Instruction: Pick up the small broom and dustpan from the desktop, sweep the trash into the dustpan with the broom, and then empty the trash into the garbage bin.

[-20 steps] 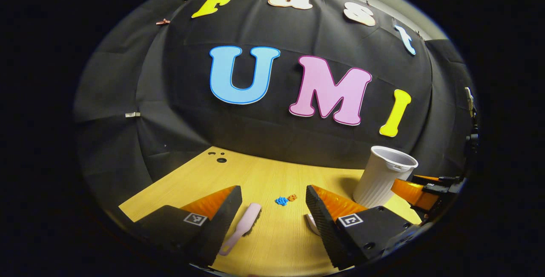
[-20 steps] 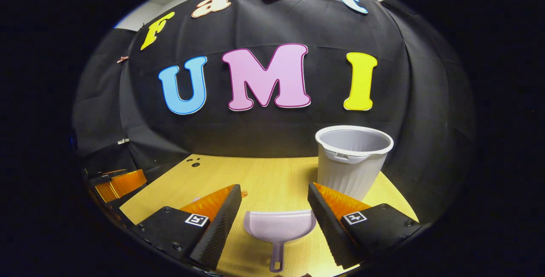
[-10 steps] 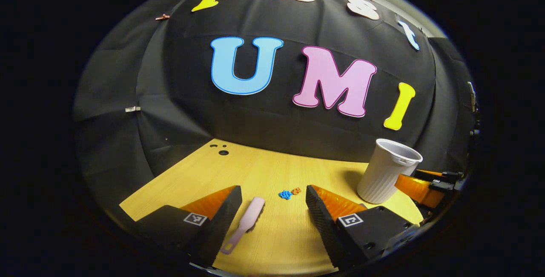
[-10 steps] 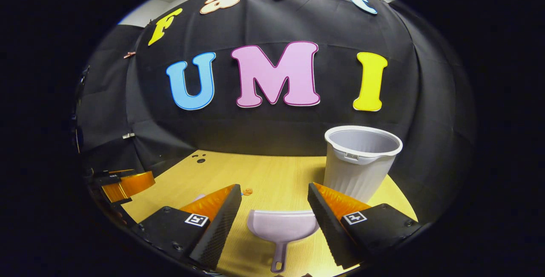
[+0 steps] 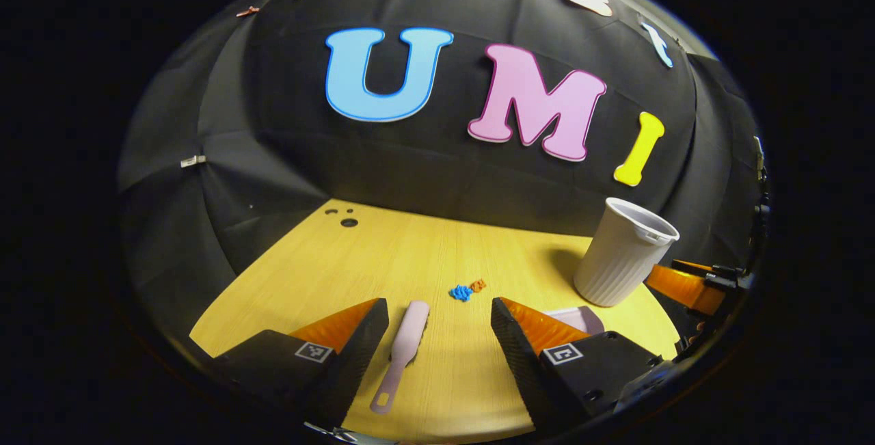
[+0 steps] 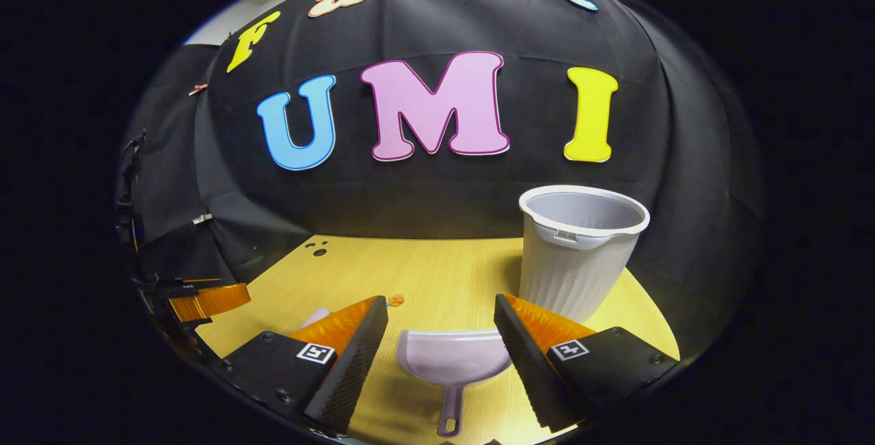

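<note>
We see the small broom [image 5: 403, 346] lying flat near the front edge of the desktop [image 5: 383, 253], handle toward us, framed between the fingers of the left gripper [image 5: 433, 335], closer to the left finger; the jaws stand wide and touch nothing. The dustpan [image 6: 453, 363] lies flat near the same edge, its handle pointing toward us and centred between the wide-open jaws of the right gripper [image 6: 441, 342]. The trash [image 5: 467, 290], a few small blue and orange bits, sits toward the middle of the desktop beyond the broom. The garbage bin [image 6: 577, 250] stands upright near the right edge, just behind the dustpan. We judge this the approach before the two pickups: nothing is grasped yet. Next each gripper must drop to its handle and close squarely, the left shifting slightly toward the broom.
</note>
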